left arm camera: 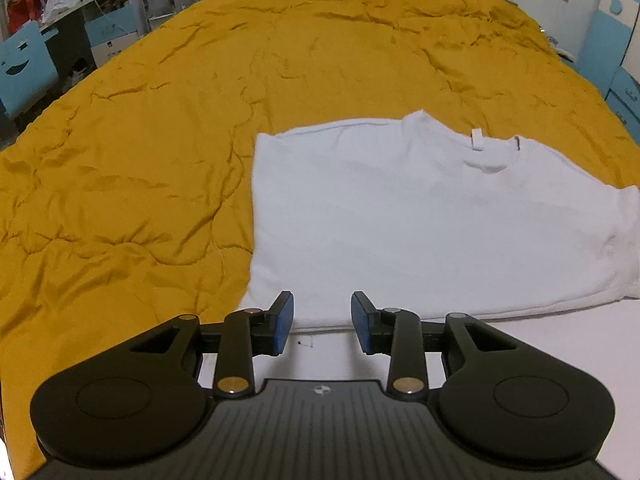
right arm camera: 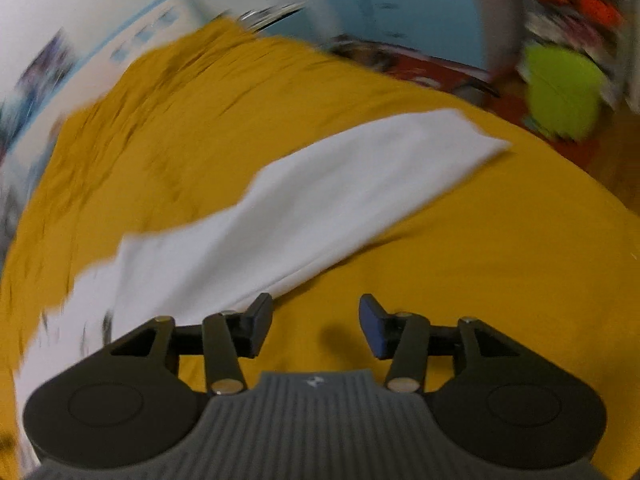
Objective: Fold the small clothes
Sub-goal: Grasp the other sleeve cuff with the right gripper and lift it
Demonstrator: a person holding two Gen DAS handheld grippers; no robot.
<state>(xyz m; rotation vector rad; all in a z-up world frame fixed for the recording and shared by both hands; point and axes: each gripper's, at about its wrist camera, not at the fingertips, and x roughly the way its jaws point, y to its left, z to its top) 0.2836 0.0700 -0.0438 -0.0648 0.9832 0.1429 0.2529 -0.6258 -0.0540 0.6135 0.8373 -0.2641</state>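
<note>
A white T-shirt (left arm camera: 420, 216) lies flat on the mustard-yellow bedspread (left arm camera: 160, 140), collar and neck label away from me, its left side folded in to a straight edge. My left gripper (left arm camera: 322, 320) is open and empty, hovering over the shirt's near hem. In the blurred right wrist view the shirt (right arm camera: 300, 208) stretches diagonally across the bedspread (right arm camera: 480, 260). My right gripper (right arm camera: 316, 320) is open and empty above the yellow cover, its left finger beside the shirt's near edge.
A desk with clutter (left arm camera: 60, 4) and a blue chair (left arm camera: 28, 68) stand left of the bed. Blue and white cabinets (left arm camera: 600, 20) stand at the right. A lime-green object (right arm camera: 560, 88) and shelves sit beyond the bed's edge.
</note>
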